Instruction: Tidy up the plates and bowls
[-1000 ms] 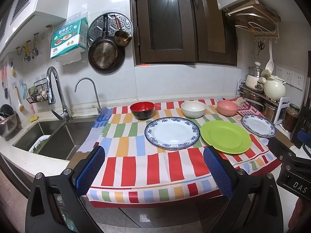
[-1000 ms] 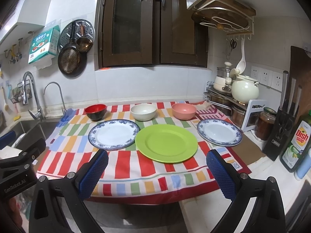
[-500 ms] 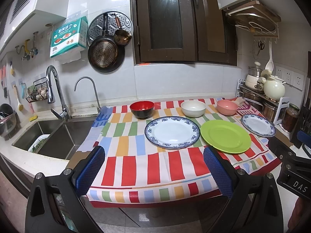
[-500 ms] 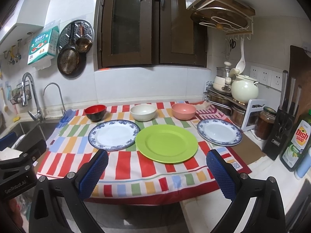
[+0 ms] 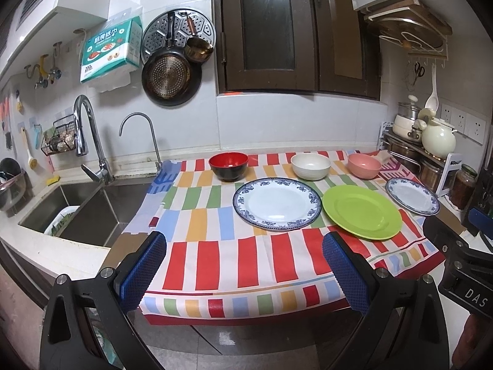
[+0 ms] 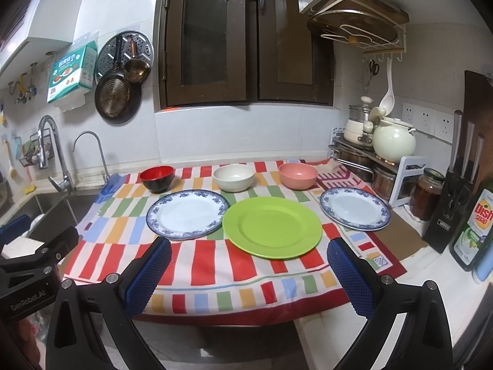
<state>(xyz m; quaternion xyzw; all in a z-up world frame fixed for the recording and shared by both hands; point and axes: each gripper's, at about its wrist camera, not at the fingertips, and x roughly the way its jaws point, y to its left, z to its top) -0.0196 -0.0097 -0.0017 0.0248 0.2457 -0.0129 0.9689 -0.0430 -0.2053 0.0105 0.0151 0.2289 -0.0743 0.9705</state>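
Three bowls (image 6: 234, 177) are sitting in a row on the worktop (image 6: 437, 265), farthest from the jaws; three plates (image 6: 272, 226) are lying before them, nearer the jaws; the sink (image 5: 89, 209) is lying leftward.

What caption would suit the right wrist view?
Open right gripper faces three plates and three bowls on a striped cloth.

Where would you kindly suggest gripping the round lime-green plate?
Probably at the near rim of the lime-green plate, approached low from the front by the open right gripper: it lies flat, so only its thin, slightly raised edge offers purchase.
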